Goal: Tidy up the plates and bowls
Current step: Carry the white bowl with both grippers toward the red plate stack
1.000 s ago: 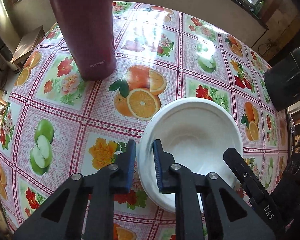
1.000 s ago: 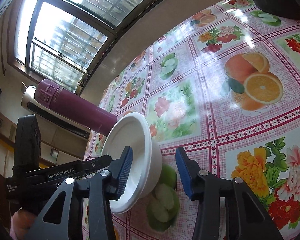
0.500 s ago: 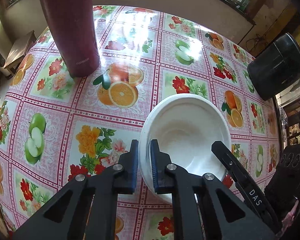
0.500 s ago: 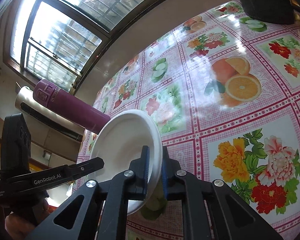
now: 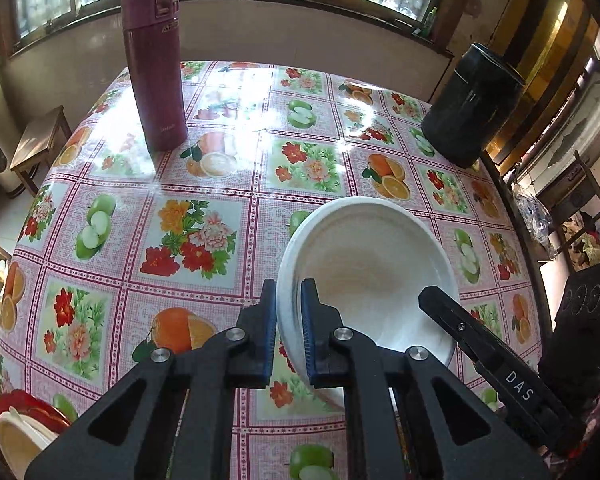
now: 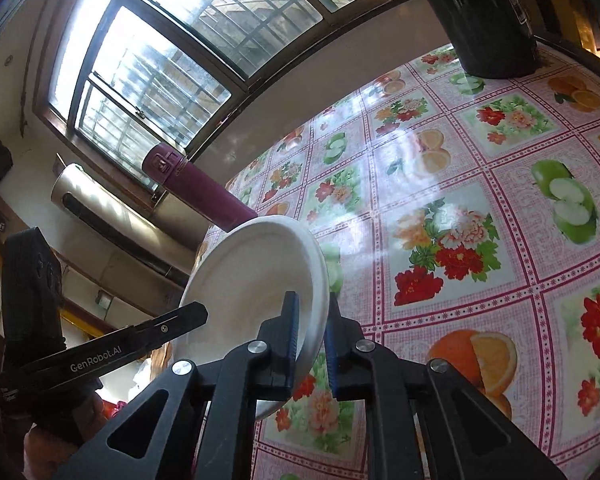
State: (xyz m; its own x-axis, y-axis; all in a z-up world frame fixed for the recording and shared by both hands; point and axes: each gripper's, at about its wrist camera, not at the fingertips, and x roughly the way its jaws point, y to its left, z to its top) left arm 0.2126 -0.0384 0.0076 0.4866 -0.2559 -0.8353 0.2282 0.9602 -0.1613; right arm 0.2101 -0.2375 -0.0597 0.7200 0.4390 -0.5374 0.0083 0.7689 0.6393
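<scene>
A white bowl (image 5: 372, 268) is held above the fruit-print tablecloth (image 5: 188, 236). My left gripper (image 5: 289, 332) is shut on the bowl's left rim. My right gripper (image 6: 313, 340) is shut on the opposite rim of the same bowl (image 6: 252, 292), which tilts in the right wrist view. The right gripper's finger (image 5: 476, 336) shows at the bowl's right edge in the left wrist view. A stack of a red plate (image 5: 32, 410) and a white bowl (image 5: 16, 444) sits at the table's near left corner.
A tall maroon flask (image 5: 154, 64) stands at the back left of the table. A black cylindrical container (image 5: 470, 104) stands at the back right. A wall and windows lie behind the table. A wooden stool (image 5: 40, 140) stands off the left edge.
Both grippers closed on the bowl's rim, then lifted it off the table. Both cameras have risen and pulled back, showing more of the table.
</scene>
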